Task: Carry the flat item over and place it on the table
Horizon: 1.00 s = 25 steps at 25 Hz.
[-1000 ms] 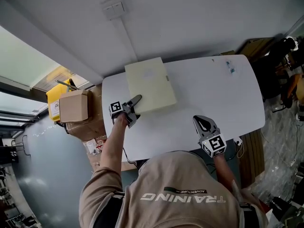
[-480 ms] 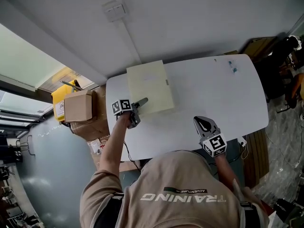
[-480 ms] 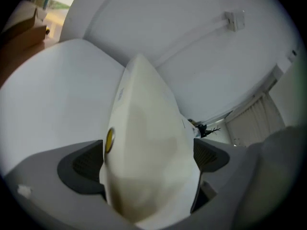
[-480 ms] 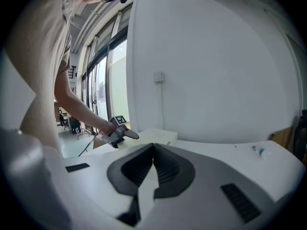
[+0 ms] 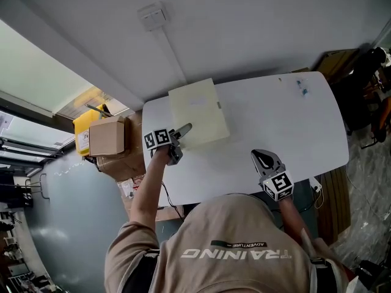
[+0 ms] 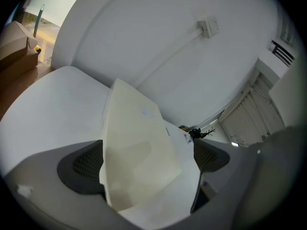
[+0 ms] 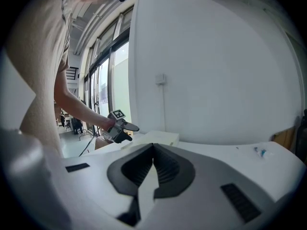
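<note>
The flat item (image 5: 198, 113), a pale yellow rectangular pad, lies on the far left part of the white table (image 5: 287, 127). My left gripper (image 5: 181, 142) sits at the pad's near left corner. In the left gripper view that corner (image 6: 139, 152) lies between the two jaws, which stand wide apart with neither pad pressing on it. My right gripper (image 5: 261, 159) hovers over the table's near edge, its jaws shut with nothing between them (image 7: 153, 150). The right gripper view shows the left gripper (image 7: 125, 131) beside the pad (image 7: 156, 138).
A small blue object (image 5: 302, 89) lies at the table's far right. A cardboard box (image 5: 106, 138) and a yellow container (image 5: 84, 122) stand on the floor left of the table. A white wall with a socket (image 5: 153, 17) runs behind. Dark furniture (image 5: 366, 60) stands at the right.
My left gripper's jaws have spread apart and come off the pad's near corner. The pad stays flat on the table. The right gripper has kept its place.
</note>
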{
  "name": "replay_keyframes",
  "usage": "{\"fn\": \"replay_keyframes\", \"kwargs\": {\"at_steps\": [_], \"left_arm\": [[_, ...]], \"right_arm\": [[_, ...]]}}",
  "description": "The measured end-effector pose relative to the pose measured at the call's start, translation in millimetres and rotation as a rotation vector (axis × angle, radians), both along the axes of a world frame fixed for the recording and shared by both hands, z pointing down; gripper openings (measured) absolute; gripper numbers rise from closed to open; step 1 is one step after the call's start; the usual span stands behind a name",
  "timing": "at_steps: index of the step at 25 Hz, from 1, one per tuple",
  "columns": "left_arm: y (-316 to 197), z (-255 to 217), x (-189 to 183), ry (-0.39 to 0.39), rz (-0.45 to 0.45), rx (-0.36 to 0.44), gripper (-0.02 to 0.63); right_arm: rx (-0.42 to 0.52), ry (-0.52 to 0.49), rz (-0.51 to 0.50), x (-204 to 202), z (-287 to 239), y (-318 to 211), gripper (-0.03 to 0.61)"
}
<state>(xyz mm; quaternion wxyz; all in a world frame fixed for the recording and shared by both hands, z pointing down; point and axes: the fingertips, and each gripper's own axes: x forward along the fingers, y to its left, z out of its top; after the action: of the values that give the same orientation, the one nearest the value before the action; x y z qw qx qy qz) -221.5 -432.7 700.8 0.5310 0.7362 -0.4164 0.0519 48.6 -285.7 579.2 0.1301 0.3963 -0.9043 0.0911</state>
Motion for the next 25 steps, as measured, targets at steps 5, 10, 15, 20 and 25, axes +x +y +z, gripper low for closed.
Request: {"fn": "replay_keyframes", "kwargs": {"at_steps": [5, 10, 15, 20, 25], "left_arm": [[-1.1, -56.5, -8.1, -0.067, -0.028, 0.247, 0.569], [11.1, -117.4, 2.6, -0.216, 0.005, 0.544, 0.568], [30.4, -160.3, 22.1, -0.366, 0.072, 0.748, 0.560], [49.8, -202.4, 25.9, -0.502, 0.049, 0.920, 0.547], [64.0, -230.0, 24.9, -0.616, 0.004, 0.999, 0.472]], "right_arm": [[0.029, -0.009, -0.007, -0.9, -11.5, -2.7, 0.005], [0.067, -0.023, 0.005, -1.5, -25.4, -15.0, 0.005], [0.158, -0.030, -0.011, -8.3, -57.4, -33.9, 0.005], [0.258, -0.050, -0.005, -15.3, -93.4, -49.3, 0.005], [0.292, -0.088, 0.034, -25.2, -115.6, -62.1, 0.005]]}}
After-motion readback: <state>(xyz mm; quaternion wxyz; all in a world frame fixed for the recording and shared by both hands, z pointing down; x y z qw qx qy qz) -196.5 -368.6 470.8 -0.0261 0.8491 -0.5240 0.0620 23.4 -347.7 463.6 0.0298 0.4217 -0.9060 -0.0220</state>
